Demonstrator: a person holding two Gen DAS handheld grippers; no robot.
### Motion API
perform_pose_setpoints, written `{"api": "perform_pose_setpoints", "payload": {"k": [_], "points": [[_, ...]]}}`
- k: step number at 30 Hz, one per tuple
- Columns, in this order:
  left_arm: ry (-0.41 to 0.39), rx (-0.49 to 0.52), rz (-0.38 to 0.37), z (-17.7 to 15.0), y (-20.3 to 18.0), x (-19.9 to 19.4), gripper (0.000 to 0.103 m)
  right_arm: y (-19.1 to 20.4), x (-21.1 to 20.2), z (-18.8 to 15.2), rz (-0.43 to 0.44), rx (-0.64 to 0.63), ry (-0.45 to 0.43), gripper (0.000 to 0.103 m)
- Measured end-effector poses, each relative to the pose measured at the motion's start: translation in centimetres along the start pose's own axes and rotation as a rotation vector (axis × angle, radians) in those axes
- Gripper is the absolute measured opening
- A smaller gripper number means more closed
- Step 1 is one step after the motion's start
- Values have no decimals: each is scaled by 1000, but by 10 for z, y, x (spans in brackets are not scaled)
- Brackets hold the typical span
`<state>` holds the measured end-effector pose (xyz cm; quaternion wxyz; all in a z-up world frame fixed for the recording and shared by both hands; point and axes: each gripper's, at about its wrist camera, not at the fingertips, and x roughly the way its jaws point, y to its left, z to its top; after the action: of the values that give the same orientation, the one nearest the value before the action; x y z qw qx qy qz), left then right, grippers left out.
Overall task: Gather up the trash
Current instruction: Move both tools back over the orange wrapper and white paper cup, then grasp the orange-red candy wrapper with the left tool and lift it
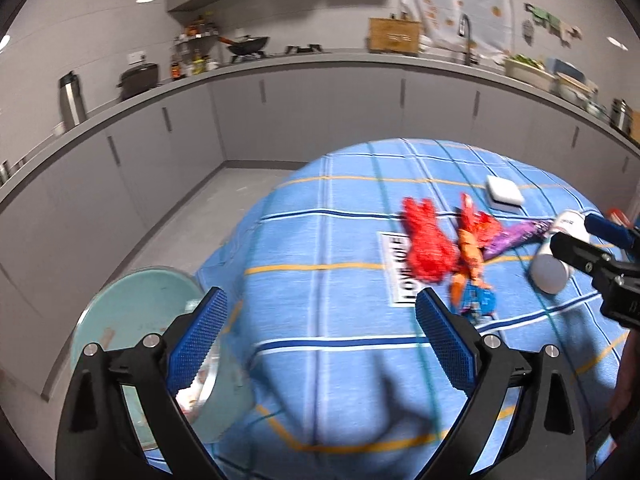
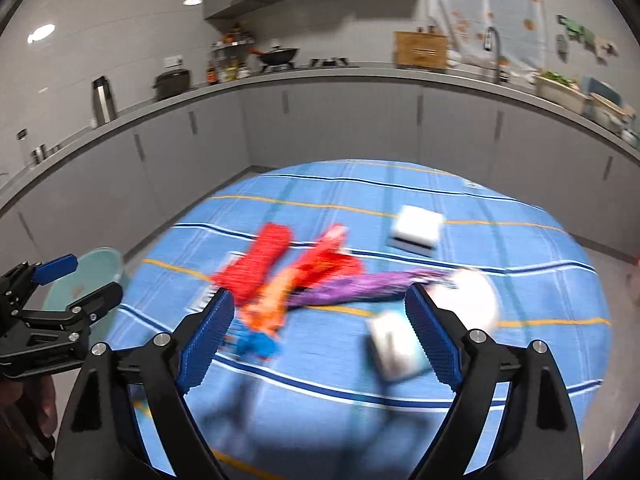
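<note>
Both hand-held grippers (image 1: 320,332) (image 2: 320,328) wide open

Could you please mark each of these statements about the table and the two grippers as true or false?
1. The left gripper is open and holds nothing. True.
2. The right gripper is shut on the purple wrapper. False: its jaws are open and empty, and the wrapper lies on the blue checked tablecloth.
3. The teal bin stands on the table. False: it stands beside the table, lower down.
4. A white box lies beyond the wrappers. True.
5. The red wrapper is already in the bin. False: it lies on the tablecloth.
</note>
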<state>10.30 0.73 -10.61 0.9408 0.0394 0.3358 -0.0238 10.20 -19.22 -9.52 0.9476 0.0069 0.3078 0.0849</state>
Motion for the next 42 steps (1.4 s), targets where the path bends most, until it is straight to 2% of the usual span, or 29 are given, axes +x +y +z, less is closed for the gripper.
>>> {"api": "perform_pose_setpoints", "payload": {"k": [6, 14, 19, 34, 37, 42], "points": [[21, 41, -46, 4, -33, 17, 97, -38, -2, -9, -66, 9, 13, 91], [61, 68, -79, 11, -59, 41, 98, -68, 4, -12, -71, -18, 38, 96], [73, 68, -84, 13, -62, 47, 98, -67, 11, -12, -46, -41, 64, 96], [86, 69, -93, 13, -61, 52, 98, -63, 39, -19, -76, -53, 143, 96], [87, 70, -102, 13, -63, 52, 98, -64, 38, -20, -72, -52, 145, 90], [89, 81, -106, 14, -67, 54, 98, -64, 35, -22, -56, -41, 138, 90]]}}
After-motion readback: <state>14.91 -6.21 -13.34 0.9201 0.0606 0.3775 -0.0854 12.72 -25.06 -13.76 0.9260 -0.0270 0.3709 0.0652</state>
